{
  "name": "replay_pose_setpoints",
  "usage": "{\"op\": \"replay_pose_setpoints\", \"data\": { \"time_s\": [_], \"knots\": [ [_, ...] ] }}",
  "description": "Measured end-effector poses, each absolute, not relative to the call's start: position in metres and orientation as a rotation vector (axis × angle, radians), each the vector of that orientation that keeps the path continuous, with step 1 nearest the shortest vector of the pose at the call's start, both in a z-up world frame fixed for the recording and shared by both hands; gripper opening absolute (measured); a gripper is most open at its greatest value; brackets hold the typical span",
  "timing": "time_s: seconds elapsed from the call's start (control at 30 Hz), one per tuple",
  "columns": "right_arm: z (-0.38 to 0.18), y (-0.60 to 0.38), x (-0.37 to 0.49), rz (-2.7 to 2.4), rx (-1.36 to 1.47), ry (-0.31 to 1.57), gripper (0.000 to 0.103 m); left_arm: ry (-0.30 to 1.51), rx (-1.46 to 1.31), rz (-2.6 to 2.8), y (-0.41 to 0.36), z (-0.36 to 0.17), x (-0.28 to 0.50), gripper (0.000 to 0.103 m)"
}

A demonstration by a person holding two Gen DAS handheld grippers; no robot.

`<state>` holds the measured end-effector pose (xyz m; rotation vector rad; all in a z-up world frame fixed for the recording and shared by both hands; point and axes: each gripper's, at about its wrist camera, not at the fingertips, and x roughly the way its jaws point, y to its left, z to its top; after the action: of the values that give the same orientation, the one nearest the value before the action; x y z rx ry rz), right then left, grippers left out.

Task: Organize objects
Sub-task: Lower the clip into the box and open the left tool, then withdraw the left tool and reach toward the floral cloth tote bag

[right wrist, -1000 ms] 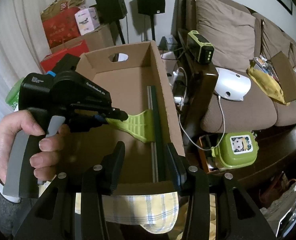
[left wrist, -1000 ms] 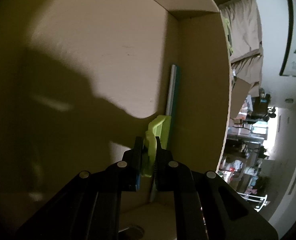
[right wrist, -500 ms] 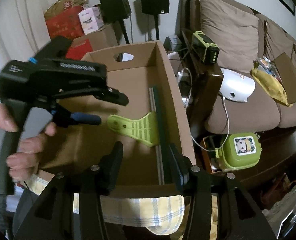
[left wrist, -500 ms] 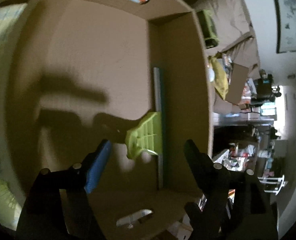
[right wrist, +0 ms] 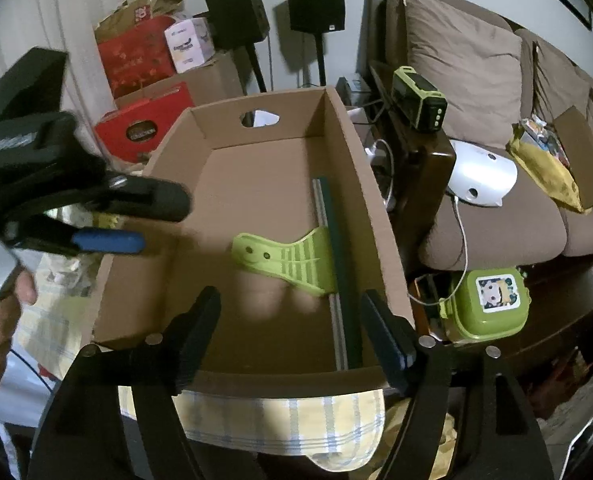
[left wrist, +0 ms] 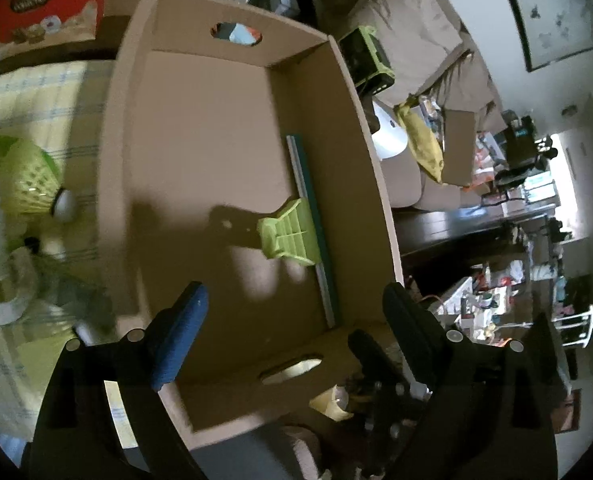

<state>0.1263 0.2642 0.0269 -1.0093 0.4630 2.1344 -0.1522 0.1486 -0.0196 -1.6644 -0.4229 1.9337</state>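
Green squeegee (right wrist: 296,262) lies flat in cardboard box (right wrist: 360,184), blade along its right wall, handle pointing toward middle. Left gripper (left wrist: 292,312) above box, jaws opening wide, nothing btwn. Right gripper (right wrist: 292,332) at near rim, jaws opening too, nothing held.

One cardboard box (right wrist: 380,216), one green squeegee (right wrist: 296,260), two black speakers (right wrist: 314,4), one lunchbox (right wrist: 492,304).
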Motion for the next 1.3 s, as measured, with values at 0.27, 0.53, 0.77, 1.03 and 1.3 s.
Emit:
{"op": "replay_pose_setpoints", "data": {
  "time_s": [0.27, 0.53, 0.77, 1.03, 1.3],
  "knots": [
    [0.034, 0.260, 0.122, 2.150, -0.993, 0.483, 0.086, -0.343, -1.599, 2.079, 0.116, -0.006, -0.135, 0.098],
    [0.039, 0.255, 0.113, 2.164, -0.992, 0.483, 0.090, -0.286, -1.505, 2.190, 0.093, 0.001, -0.122, 0.099],
    [0.043, 0.252, 0.106, 2.180, -0.993, 0.499, 0.101, -0.200, -1.404, 2.312, 0.077, 0.008, -0.106, 0.099],
    [0.049, 0.241, 0.093, 2.208, -0.988, 0.485, 0.102, -0.142, -1.292, 2.480, 0.053, 0.015, -0.088, 0.101],
    [0.050, 0.226, 0.074, 2.240, -1.017, 0.465, 0.102, -0.103, -1.214, 2.587, 0.029, 0.017, -0.074, 0.103]
  ]
}}
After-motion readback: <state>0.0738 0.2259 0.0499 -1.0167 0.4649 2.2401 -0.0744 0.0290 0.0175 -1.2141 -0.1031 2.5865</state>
